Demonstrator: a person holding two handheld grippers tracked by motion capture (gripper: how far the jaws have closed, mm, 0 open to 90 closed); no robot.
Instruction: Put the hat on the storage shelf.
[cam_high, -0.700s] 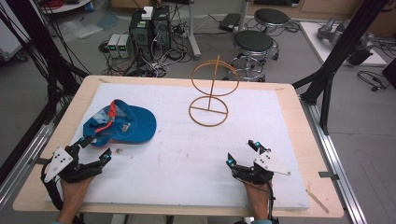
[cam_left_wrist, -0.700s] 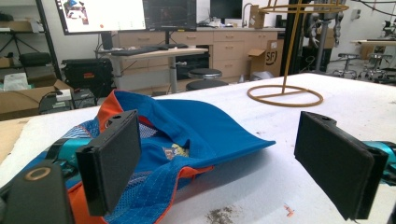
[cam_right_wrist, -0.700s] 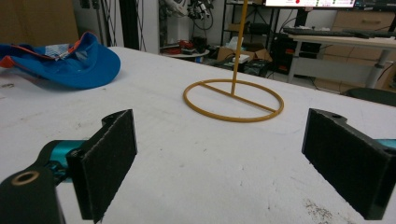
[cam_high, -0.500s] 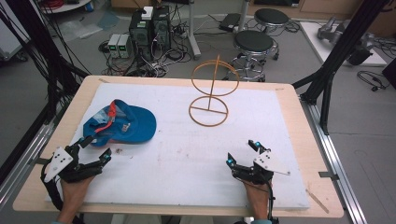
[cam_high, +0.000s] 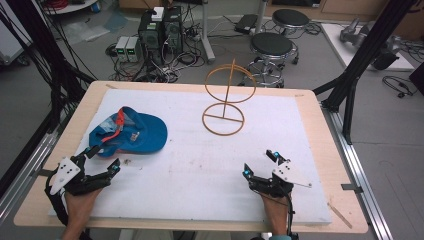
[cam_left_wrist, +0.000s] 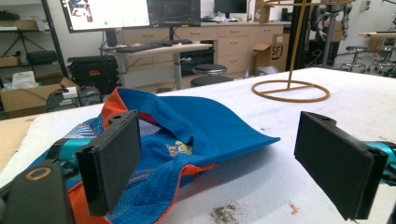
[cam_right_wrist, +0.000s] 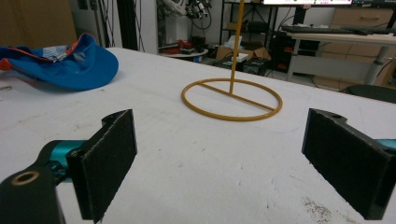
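Left gripper view shows my left gripper (cam_left_wrist: 224, 163) spread wide and empty, the blue cap (cam_left_wrist: 201, 130) lying just ahead between its jaws, the wire stand (cam_left_wrist: 290, 88) farther beyond.

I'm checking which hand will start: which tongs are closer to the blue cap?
The left tongs: their tips sit just short of the blue cap near its edge, while the right tongs rest apart across the white mat.

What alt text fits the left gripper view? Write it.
A blue fabric cap with orange trim lies upside down on the white table, just ahead of the open left gripper. Beyond it stands a yellow wire stand with a ring base.
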